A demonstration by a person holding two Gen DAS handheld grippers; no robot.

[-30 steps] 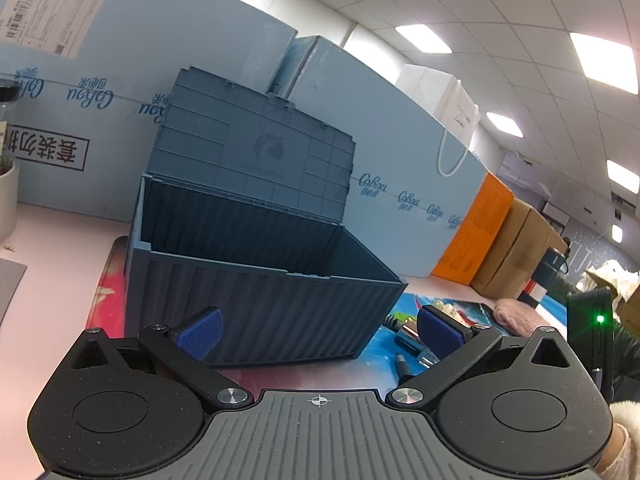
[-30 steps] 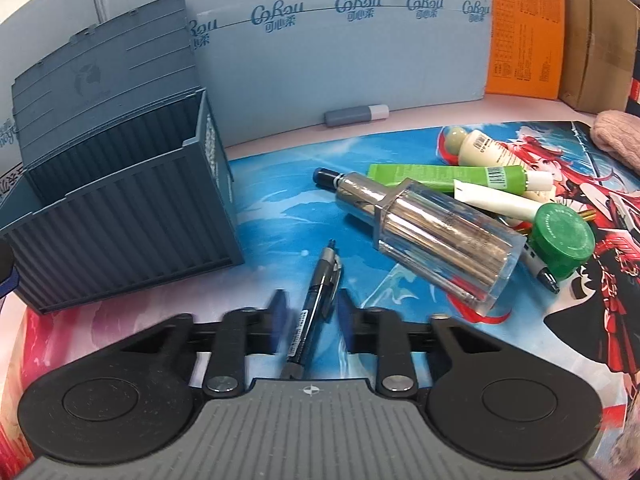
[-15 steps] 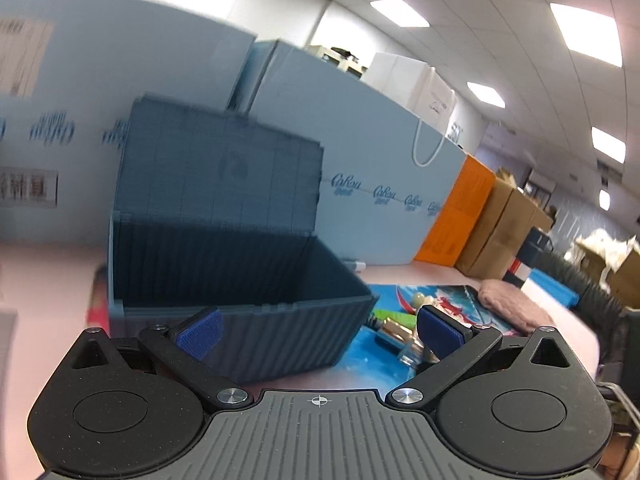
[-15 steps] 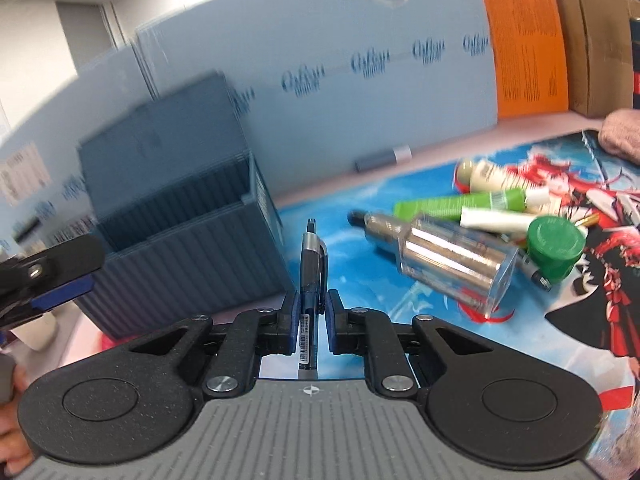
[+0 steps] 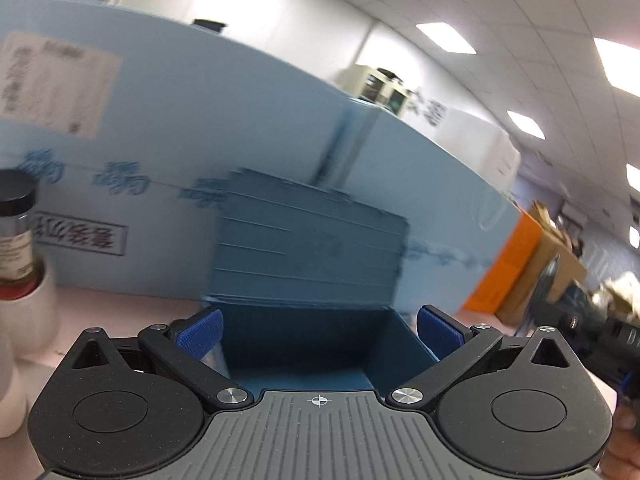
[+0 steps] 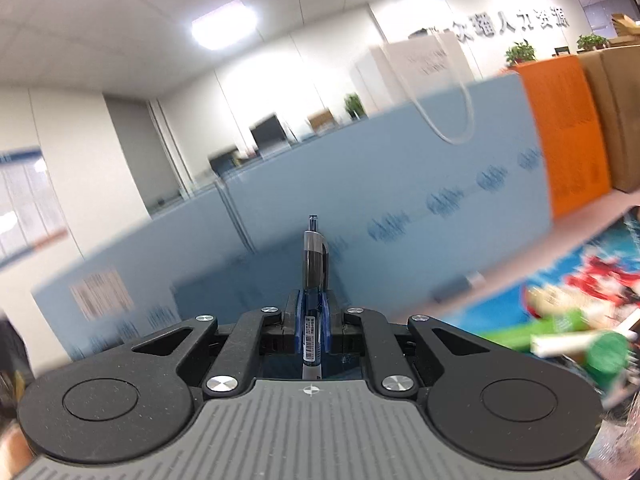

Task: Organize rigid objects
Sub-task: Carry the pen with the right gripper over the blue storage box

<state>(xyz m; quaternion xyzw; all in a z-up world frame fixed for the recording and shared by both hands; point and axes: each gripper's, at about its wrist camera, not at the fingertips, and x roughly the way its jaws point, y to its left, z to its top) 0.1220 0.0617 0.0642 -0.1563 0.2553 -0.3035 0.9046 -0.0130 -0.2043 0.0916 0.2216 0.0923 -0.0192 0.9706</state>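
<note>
blue storage box, lid up, sits against the light-blue foam panel; interior visible. left gripper hovers just in front of the box's open mouth, fingers spread wide, holding nothing. right gripper is pinched on a pen, which points forward above the box; background blurred.

Pink table, blue box, mat
</note>
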